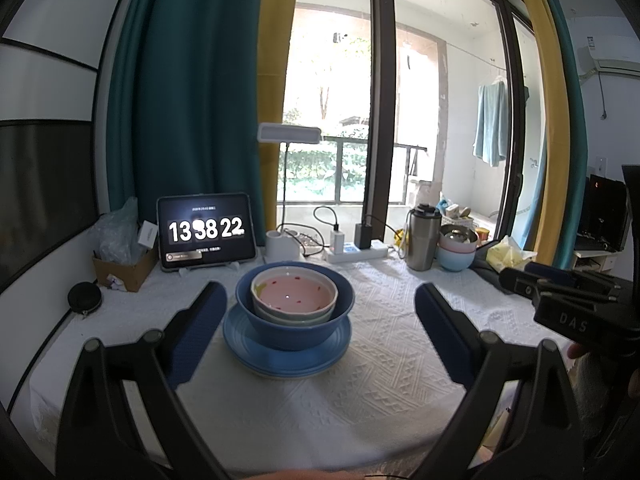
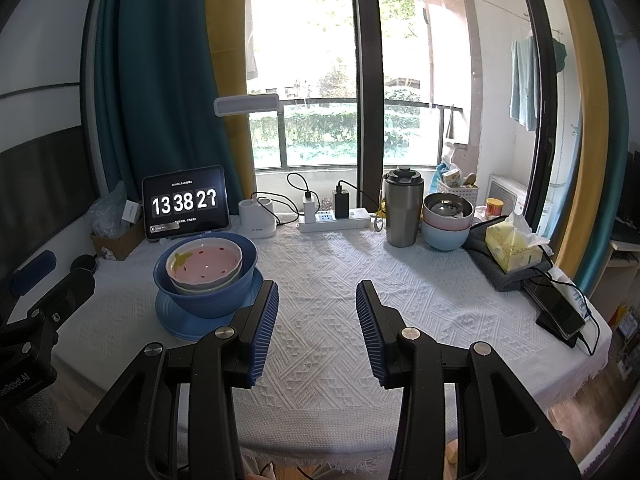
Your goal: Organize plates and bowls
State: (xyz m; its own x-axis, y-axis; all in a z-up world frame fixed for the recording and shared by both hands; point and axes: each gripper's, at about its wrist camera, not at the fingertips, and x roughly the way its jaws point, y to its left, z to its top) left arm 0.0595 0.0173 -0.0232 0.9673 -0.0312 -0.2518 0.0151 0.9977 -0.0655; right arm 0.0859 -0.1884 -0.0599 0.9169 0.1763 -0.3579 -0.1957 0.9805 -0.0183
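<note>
A stack stands on the white tablecloth: a blue plate [image 1: 286, 354] at the bottom, a big blue bowl [image 1: 296, 320] on it, and a pink-inside bowl [image 1: 294, 294] nested in a pale bowl within. The stack also shows in the right wrist view, with the plate [image 2: 180, 320], the blue bowl [image 2: 208, 296] and the pink bowl [image 2: 204, 266]. My left gripper [image 1: 320, 320] is open wide and empty, with the stack between its fingers but further off. My right gripper [image 2: 317, 320] is open and empty, to the right of the stack. A second stack of bowls [image 2: 446, 220] stands at the back right.
A tablet clock [image 2: 186, 204], a lamp base [image 2: 258, 218], a power strip [image 2: 334, 220] with cables and a steel tumbler [image 2: 403, 208] line the back edge. A tissue pack [image 2: 512, 248] on a grey cloth and a phone [image 2: 558, 310] lie at the right. A cardboard box [image 1: 124, 268] is back left.
</note>
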